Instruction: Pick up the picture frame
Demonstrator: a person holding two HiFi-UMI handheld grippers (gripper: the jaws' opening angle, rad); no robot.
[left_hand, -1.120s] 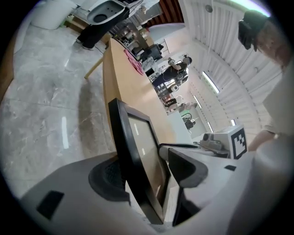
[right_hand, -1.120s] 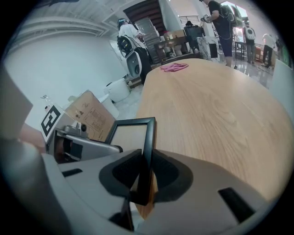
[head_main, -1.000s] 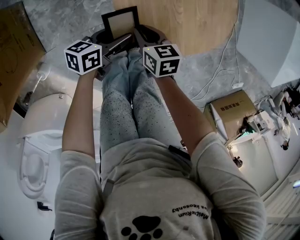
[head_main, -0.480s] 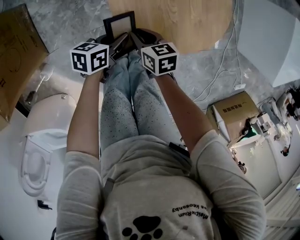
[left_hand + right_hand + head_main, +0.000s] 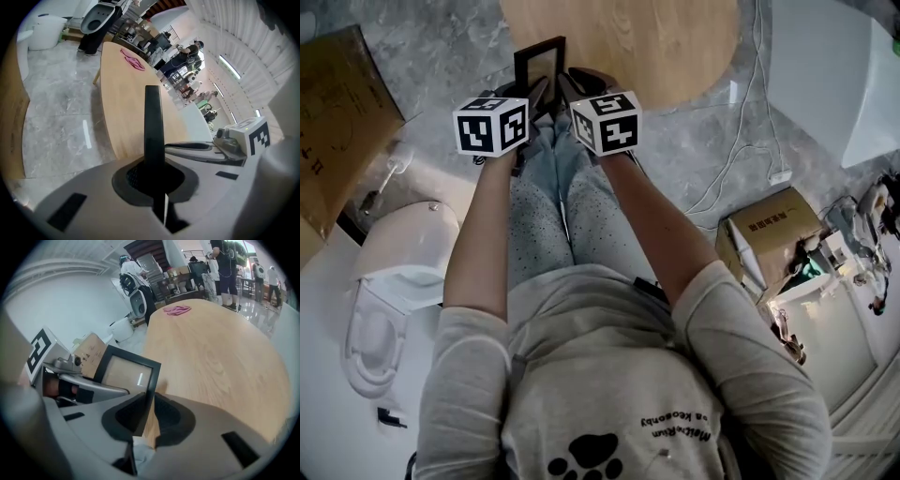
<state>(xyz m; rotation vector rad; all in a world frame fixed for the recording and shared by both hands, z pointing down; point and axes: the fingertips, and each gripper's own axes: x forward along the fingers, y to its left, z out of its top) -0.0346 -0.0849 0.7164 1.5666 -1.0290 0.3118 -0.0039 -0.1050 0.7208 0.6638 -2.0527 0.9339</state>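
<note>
Wooden round surface (image 5: 647, 47), near edge: picture frame (image 5: 539, 64) upright, left gripper (image 5: 152, 176) fingers clenched on its left side, right gripper (image 5: 149, 416) fingers clamping its right side. Toilet (image 5: 384, 281) and cardboard box (image 5: 769, 230) on floor nearby.

- In the head view, my left gripper (image 5: 536, 94) and right gripper (image 5: 569, 84) cover the lower half of the picture frame (image 5: 539, 61).
- My left gripper view shows it edge-on, so its face is hidden.

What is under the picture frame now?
The edge of the wooden table and grey floor show around the frame, which the left gripper and right gripper clamp. What lies directly beneath is covered by the frame and grippers.
</note>
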